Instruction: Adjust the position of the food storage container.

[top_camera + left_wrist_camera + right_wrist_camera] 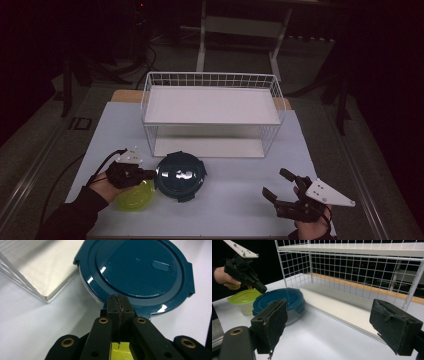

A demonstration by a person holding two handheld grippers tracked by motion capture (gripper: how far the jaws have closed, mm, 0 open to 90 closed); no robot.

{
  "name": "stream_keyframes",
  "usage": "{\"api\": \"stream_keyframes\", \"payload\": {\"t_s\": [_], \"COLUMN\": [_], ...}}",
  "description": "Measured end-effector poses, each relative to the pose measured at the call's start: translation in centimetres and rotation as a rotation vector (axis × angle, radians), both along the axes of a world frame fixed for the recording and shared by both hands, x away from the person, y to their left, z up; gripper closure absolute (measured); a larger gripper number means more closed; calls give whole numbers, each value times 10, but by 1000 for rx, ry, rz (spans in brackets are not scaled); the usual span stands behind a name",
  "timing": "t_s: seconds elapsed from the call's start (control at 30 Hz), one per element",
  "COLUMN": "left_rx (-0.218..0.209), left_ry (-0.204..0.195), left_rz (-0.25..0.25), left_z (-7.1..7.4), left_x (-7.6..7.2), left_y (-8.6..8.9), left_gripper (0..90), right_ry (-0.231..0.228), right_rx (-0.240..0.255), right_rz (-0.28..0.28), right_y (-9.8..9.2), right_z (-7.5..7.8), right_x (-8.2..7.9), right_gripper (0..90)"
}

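Left gripper (148,174), clenched empty, hovering at blue lid (180,175) rim beside green container (135,196); reopen before gripping. Right gripper (280,189) waiting released.

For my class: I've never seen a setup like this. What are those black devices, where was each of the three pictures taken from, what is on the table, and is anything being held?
A person sits at a white table with a hand-held two-jaw gripper in each hand.

The high view looks down from above. The other two pictures come from cameras riding on the grippers, looking along their jaws.

On the table stand a white wire shelf rack, a round container with a dark teal lid and a smaller container with a yellow-green lid.

The left gripper has its jaws pressed together with nothing between them, tips at the teal lid's rim, above the yellow-green one. The right gripper is wide open and holds nothing.
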State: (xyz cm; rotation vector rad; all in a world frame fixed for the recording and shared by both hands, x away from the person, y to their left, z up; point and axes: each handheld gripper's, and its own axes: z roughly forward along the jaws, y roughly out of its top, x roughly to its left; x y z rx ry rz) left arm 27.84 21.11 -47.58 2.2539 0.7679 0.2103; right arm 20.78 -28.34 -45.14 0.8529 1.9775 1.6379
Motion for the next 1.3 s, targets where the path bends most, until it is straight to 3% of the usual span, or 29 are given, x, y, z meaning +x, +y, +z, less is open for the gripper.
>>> {"api": "stream_keyframes", "payload": {"t_s": [0.2,0.27,0.3,0.33,0.47,0.67,0.8,0.97,1.3], "left_rx": [2,-16,-17,12,-2,-22,10,36,45], "left_ry": [-4,7,8,-11,-9,-14,-13,7,17], "left_rz": [-4,-11,-45,-60,-47,12,52,54,63], "left_z": [2,2,1,2,4,9,6,-1,-1], "left_x": [2,3,5,5,10,14,22,28,32], "left_y": [-2,-4,-18,-24,-25,-13,-5,-8,-12], "left_gripper": [891,892,892,892,892,892,892,891,891], "right_ry": [1,3,3,-1,-3,2,-4,0,6], "right_rx": [0,1,2,-4,1,2,1,0,0], "right_rz": [1,2,4,2,0,5,6,6,8], "right_y": [0,1,1,1,0,-1,0,0,1], "right_z": [0,0,0,0,1,0,0,0,-1], "right_x": [0,0,0,-1,-1,-1,-1,-1,0], "right_gripper": [144,144,144,144,144,144,144,145,146]}}
